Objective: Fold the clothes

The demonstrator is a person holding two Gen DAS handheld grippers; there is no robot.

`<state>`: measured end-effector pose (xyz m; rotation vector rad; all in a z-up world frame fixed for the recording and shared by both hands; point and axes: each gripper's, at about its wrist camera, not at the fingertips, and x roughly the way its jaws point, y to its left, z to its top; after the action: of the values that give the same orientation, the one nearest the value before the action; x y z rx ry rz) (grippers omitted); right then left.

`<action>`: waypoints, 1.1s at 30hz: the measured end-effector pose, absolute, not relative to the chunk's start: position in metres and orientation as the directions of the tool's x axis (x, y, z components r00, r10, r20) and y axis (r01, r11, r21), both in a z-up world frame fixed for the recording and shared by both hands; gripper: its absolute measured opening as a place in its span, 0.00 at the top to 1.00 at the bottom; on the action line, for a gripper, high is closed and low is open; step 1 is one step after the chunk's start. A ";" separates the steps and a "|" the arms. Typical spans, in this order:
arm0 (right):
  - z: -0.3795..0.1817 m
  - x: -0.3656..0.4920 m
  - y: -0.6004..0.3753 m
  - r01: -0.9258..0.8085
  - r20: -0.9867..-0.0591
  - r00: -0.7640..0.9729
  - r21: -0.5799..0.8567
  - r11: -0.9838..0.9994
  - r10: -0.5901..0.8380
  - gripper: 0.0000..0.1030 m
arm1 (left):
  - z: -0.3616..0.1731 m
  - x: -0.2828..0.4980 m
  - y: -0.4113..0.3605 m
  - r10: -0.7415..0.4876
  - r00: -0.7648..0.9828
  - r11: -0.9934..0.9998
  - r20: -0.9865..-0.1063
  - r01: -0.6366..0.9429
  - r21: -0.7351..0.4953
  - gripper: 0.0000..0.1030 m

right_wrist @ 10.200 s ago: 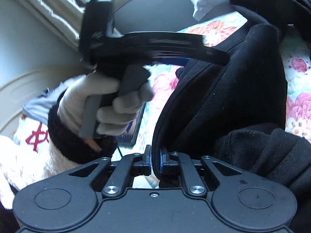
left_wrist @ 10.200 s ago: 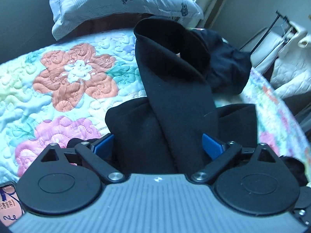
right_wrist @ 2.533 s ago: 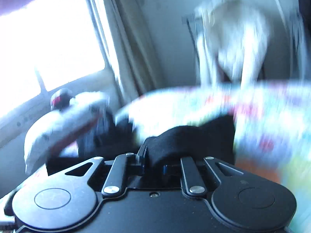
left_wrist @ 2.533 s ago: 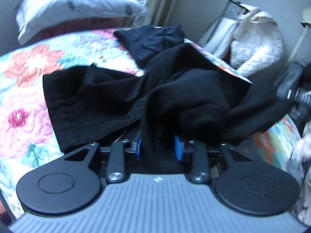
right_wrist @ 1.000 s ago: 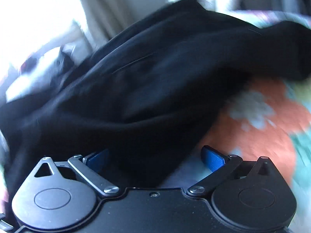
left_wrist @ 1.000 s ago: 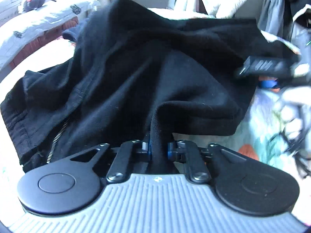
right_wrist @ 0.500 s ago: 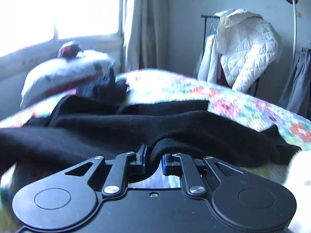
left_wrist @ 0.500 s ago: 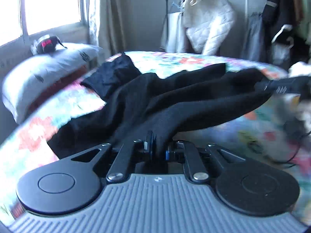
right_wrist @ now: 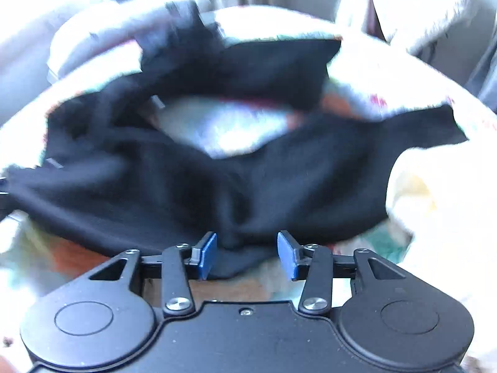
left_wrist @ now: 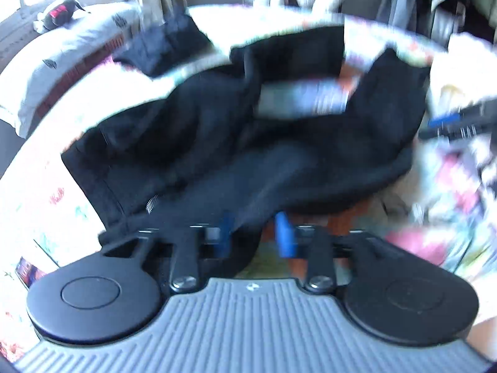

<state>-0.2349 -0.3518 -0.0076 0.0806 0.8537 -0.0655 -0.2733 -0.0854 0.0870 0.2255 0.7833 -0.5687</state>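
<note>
A pair of black trousers [left_wrist: 217, 143] lies spread and rumpled on the floral quilt [left_wrist: 40, 186], its two legs apart with quilt showing between them. My left gripper [left_wrist: 254, 233] is open, with the near edge of a trouser leg lying loose between its blue pads [left_wrist: 282, 236]. My right gripper [right_wrist: 247, 250] is open too, and the trousers [right_wrist: 217, 186] bunch just ahead of and between its pads [right_wrist: 206, 248]. The right gripper also shows at the right edge of the left wrist view [left_wrist: 456, 124]. Both views are blurred by motion.
A second dark garment [left_wrist: 164, 46] lies at the far end of the bed near a white pillow [left_wrist: 62, 46]. Hanging clothes, among them a white jacket [right_wrist: 413, 6], stand beyond the bed. A small device [left_wrist: 28, 272] lies at the quilt's left edge.
Both grippers were shut on the trousers half a second ago and have now opened. The trousers have dropped onto the quilt, and both cameras have tilted down towards the bed.
</note>
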 end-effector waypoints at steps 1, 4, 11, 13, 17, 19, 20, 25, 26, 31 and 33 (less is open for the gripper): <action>0.007 -0.241 -0.350 0.070 -0.723 0.691 0.062 0.996 -0.003 0.43 | 0.103 -0.273 -0.082 -0.404 0.602 0.842 -0.688 0.539 -0.022 0.23; 0.048 -0.238 -0.338 0.021 -0.632 0.775 0.062 0.998 0.023 0.41 | 0.131 -0.253 -0.095 -0.389 0.684 0.853 -0.618 0.521 0.039 0.18; 0.137 -0.190 -0.326 -0.112 -0.525 0.849 -0.082 0.990 0.053 0.27 | 0.120 -0.147 -0.140 -0.513 0.634 0.804 -0.580 0.592 -0.064 0.18; 0.147 -0.159 -0.332 -0.119 -0.525 0.851 -0.153 0.981 0.021 0.25 | 0.104 -0.100 -0.151 -0.558 0.628 0.791 -0.542 0.601 -0.117 0.17; 0.150 -0.097 -0.364 -0.157 -0.554 0.832 -0.185 0.970 0.029 0.25 | 0.055 -0.013 -0.181 -0.627 0.494 0.743 -0.602 0.611 -0.273 0.16; 0.147 -0.075 -0.380 -0.218 -0.533 0.839 -0.149 0.965 0.108 0.25 | 0.029 0.011 -0.205 -0.611 0.472 0.747 -0.635 0.610 -0.265 0.15; 0.140 -0.059 -0.388 -0.211 -0.535 0.838 -0.130 0.969 0.110 0.25 | 0.015 0.021 -0.218 -0.583 0.472 0.763 -0.662 0.598 -0.246 0.14; 0.085 -0.002 -0.412 -0.124 -0.603 0.797 -0.093 0.988 0.043 0.26 | -0.041 0.047 -0.269 -0.485 0.448 0.776 -0.751 0.617 -0.134 0.61; 0.077 0.005 -0.419 -0.104 -0.624 0.781 -0.096 0.990 0.021 0.26 | -0.043 0.043 -0.268 -0.510 0.427 0.756 -0.747 0.637 -0.152 0.81; 0.068 0.036 -0.479 0.017 -0.678 0.729 -0.123 0.992 -0.096 0.25 | -0.041 -0.021 -0.249 -0.629 0.328 0.627 -0.705 0.751 -0.210 0.95; 0.062 0.050 -0.510 0.067 -0.716 0.690 -0.086 0.994 -0.108 0.25 | -0.047 -0.056 -0.247 -0.646 0.245 0.546 -0.723 0.810 -0.214 0.95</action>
<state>0.0497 -0.5099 0.0624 -0.0542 0.8041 -0.0976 -0.0556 -0.2475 -0.0471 0.2203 0.8668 -1.0044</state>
